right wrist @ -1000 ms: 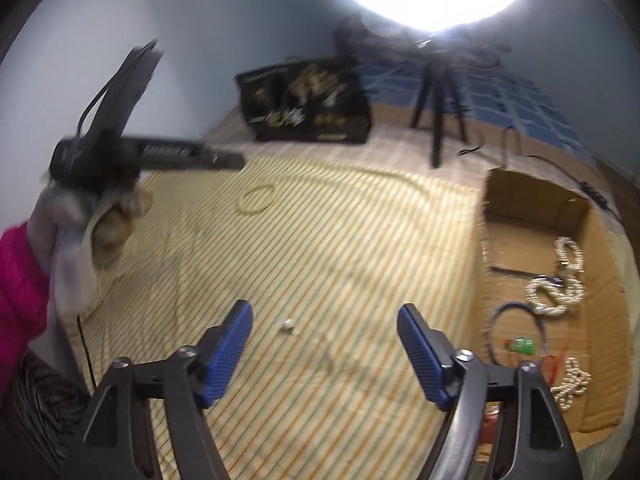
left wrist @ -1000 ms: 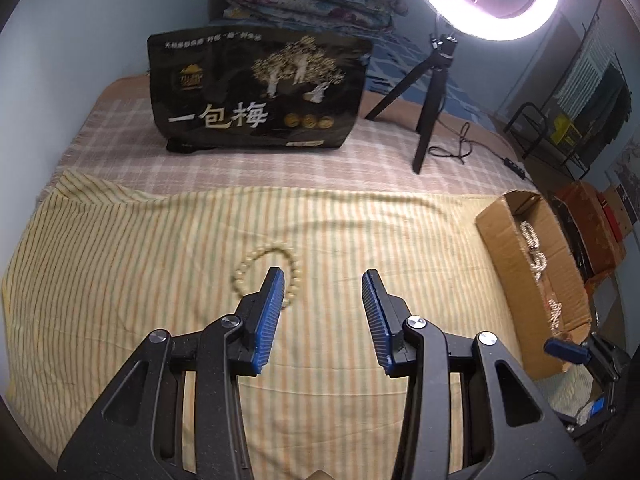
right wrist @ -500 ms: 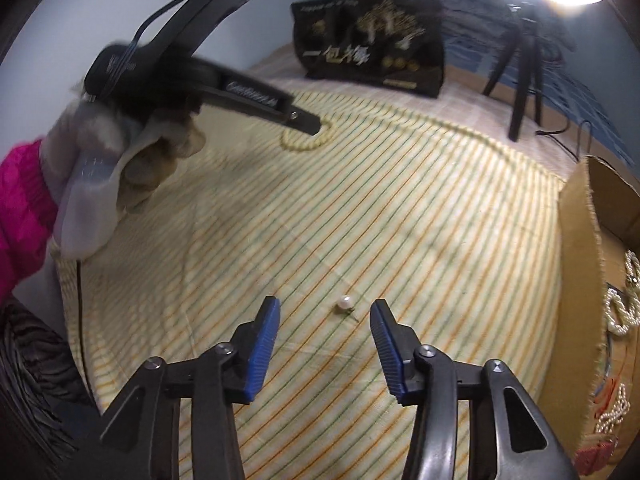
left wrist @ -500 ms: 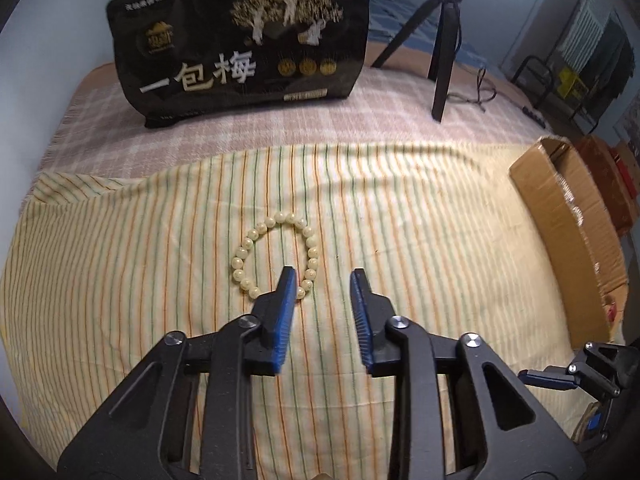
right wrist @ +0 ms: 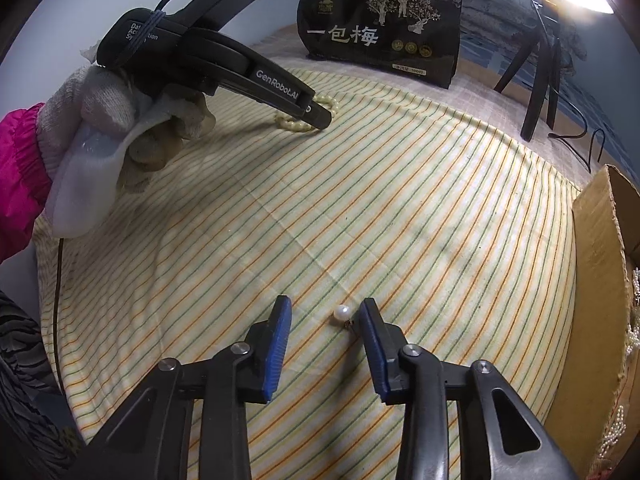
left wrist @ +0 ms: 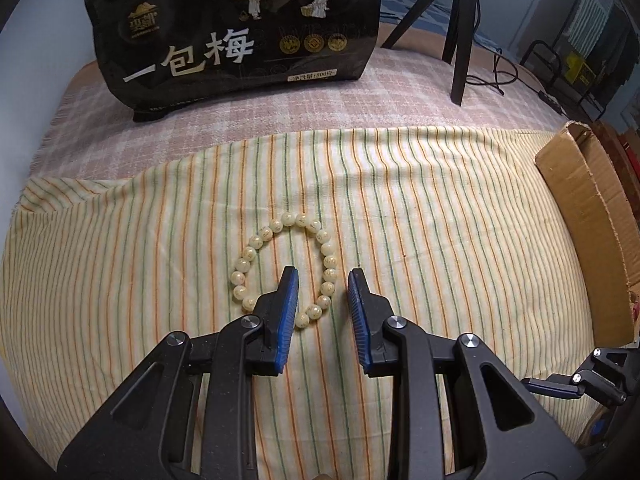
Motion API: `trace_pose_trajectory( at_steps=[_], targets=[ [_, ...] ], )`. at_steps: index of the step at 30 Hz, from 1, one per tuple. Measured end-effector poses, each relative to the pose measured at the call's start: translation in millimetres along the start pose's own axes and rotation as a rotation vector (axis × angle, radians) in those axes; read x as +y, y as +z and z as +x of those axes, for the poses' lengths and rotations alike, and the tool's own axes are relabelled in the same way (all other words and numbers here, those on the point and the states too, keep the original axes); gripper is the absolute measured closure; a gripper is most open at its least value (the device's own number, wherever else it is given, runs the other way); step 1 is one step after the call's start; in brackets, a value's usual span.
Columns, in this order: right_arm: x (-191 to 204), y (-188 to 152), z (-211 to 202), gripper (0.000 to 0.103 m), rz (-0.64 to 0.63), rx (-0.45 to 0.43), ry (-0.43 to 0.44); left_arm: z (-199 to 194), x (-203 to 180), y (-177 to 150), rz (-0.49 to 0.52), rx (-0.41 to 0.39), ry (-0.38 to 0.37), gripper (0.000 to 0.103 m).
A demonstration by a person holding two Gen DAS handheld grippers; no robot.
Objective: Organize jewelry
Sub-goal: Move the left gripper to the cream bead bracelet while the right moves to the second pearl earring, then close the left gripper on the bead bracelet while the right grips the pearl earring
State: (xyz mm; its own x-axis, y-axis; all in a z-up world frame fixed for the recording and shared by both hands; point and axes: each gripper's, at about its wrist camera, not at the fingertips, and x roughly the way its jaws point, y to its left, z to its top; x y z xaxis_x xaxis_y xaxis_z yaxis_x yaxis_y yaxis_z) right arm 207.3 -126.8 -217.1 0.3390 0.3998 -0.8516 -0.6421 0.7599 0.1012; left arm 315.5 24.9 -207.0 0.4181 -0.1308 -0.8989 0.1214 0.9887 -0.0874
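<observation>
Striped yellow cloth (left wrist: pixel 420 208) underlies both my tongs. At 12 o'clock of the left wrist view a black printed bag (left wrist: pixel 236 28) stands on pink check bedding, a black tripod (left wrist: pixel 456 36) at 1 o'clock with its top cut off by the frame. Cardboard box (left wrist: pixel 588 216) along 3 o'clock shows only its outer wall from here. My left gripper (left wrist: pixel 322 284) is part open, holding nothing, its fingers straddling the 4 o'clock arc of the cream bead bracelet (left wrist: pixel 248 254); the left finger hides the ring's near beads.

From the right wrist view my right gripper (right wrist: pixel 325 310) is likewise part open and empty, with the small pearl earring (right wrist: pixel 342 313) on the cloth between the tips, close to the right finger; its dark fitting is too small to make out. The box rim (right wrist: pixel 600 240) sits at 3 o'clock, and white bead strands (right wrist: pixel 634 332) inside are mostly cropped. A gloved hand (right wrist: pixel 120 120) grips the left tool at 10 o'clock.
</observation>
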Motion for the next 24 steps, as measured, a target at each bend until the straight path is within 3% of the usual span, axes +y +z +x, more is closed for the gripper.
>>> trace_pose_trajectory(
  at_steps=[4, 11, 17, 24],
  targets=[
    [-2, 0, 1, 0.072, 0.000, -0.001, -0.001, 7, -2, 0, 0.020, 0.007, 0.012, 0.078],
    [1, 0, 2, 0.079, -0.022, 0.000, -0.026, 9, -2, 2, 0.024, 0.009, 0.038, 0.097],
    [6, -1, -1, 0.096, -0.040, 0.016, -0.051, 3, -2, -1, 0.029, 0.001, 0.055, 0.098],
    [6, -3, -7, 0.097, -0.024, 0.013, -0.051, -14, 7, -3, -0.031, -0.032, 0.045, 0.098]
  ],
)
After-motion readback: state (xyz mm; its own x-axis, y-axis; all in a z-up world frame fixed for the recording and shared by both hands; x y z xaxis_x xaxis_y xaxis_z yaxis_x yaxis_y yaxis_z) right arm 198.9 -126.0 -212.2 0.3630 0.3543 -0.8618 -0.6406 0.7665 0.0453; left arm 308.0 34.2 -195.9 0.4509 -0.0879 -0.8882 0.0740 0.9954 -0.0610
